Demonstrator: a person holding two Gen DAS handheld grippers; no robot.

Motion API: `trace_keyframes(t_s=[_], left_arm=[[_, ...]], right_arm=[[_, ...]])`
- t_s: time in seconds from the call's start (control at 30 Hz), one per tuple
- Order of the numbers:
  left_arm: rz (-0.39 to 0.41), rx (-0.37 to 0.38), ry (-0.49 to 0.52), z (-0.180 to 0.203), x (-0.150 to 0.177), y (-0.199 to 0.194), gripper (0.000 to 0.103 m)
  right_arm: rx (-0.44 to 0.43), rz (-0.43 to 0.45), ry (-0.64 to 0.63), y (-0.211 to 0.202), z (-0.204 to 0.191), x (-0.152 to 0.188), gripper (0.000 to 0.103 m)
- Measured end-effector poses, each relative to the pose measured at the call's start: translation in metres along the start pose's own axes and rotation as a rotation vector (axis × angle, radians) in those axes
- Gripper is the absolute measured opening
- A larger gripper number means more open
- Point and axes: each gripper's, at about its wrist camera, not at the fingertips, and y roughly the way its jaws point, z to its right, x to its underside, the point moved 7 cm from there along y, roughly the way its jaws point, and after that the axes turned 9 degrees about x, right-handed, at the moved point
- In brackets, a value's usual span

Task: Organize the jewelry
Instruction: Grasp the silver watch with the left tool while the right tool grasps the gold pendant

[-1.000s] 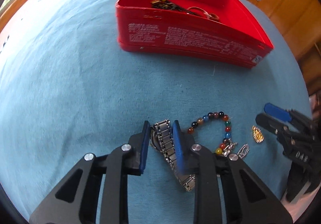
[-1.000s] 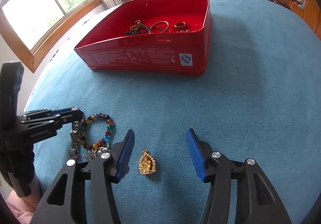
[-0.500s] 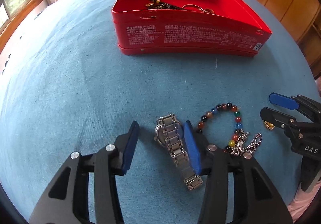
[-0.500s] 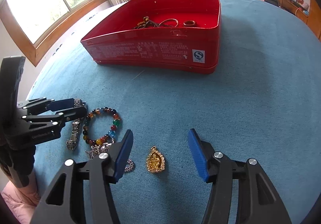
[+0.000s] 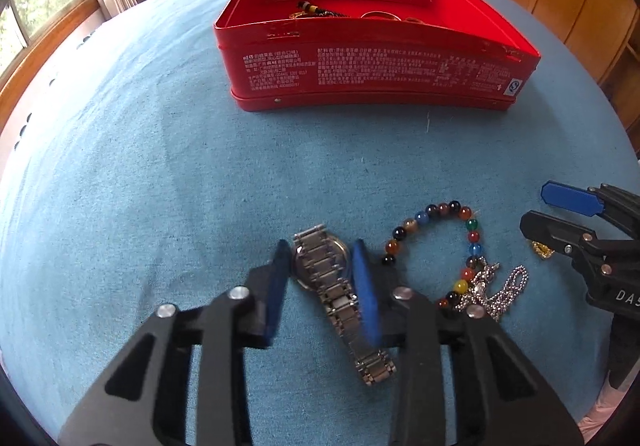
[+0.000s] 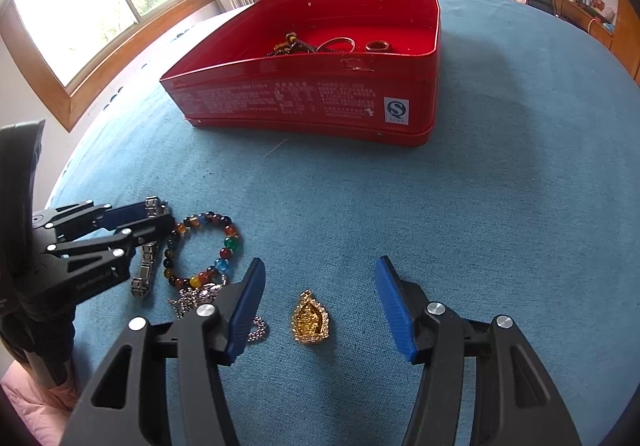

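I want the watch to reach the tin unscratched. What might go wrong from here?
1. The left gripper has its jaws around the watch case only, so the long metal band would likely dangle and swing on lifting.
2. The beaded bracelet lies right beside the outer jaw and could get dragged along.
3. The red tin already holds jewelry, so a dropped watch may strike those pieces.

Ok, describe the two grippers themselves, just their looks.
Both the left gripper and right gripper are matte black frames with triangular cutouts, silver rivets and ribbed blue pads on the fingers. White lettering reading "DAS" marks the right gripper's side. No cables visible.
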Motion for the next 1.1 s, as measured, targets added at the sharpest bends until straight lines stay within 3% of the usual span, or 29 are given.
trace_keyframes(t_s=[0.5,0.67,0.93,1.1], left_arm=[[-0.001,0.116,-0.006,-0.010,0.005,-0.018,0.030],[0.001,0.131,0.023,-0.009,0.014,-0.024,0.030],[-0.010,0.136,0.030,-0.014,0.018,-0.021,0.030],[-0.013,0.134,0.036,-0.014,0.019,-0.020,0.030]], right_arm=[[-0.035,-0.003,0.068,-0.009,0.000,0.016,0.058],[-0.025,0.003,0.071,-0.012,0.002,0.023,0.049],[0.073,0.017,-0.001,-0.014,0.001,0.031,0.040],[0.125,0.034,-0.037,-0.016,0.002,0.036,0.019]])
